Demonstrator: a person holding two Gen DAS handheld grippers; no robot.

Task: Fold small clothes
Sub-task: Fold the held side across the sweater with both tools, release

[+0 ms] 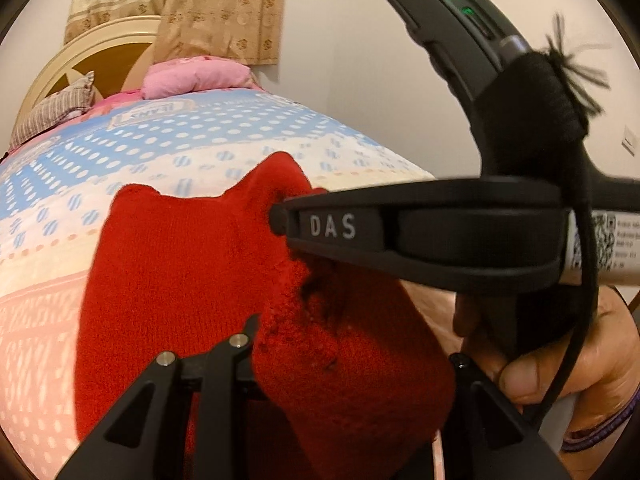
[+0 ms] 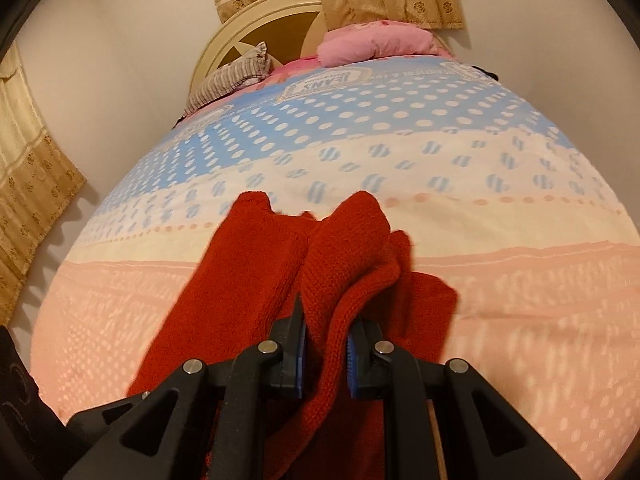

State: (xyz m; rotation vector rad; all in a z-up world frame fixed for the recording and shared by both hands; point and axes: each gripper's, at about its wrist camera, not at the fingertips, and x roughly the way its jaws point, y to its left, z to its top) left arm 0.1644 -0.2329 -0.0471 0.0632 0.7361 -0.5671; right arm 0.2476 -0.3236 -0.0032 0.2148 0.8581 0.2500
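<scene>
**A:** Bedroom, dotted bedspread. Where's the red knit kept?

**B:** Hung off both grippers, trailing onto the bed. Right gripper is clamped on a bunched fold; left gripper looks pinched on cloth too.

**A:** Which way is it run?

**B:** Away toward the pillows. Nothing's found in the way, just 2 pillows far off.

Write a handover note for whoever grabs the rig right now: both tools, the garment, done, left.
Right tool: shut on a bunched fold of the red knit garment.
Left tool: also shut on the garment's knit; one finger is hidden by cloth.
Garment: hanging between both tools over the bed, rumpled, far end trailing toward the polka-dot sheet.
Done: picked up with both tools.
Left: spread it flat on the bed, fold, release.
</scene>
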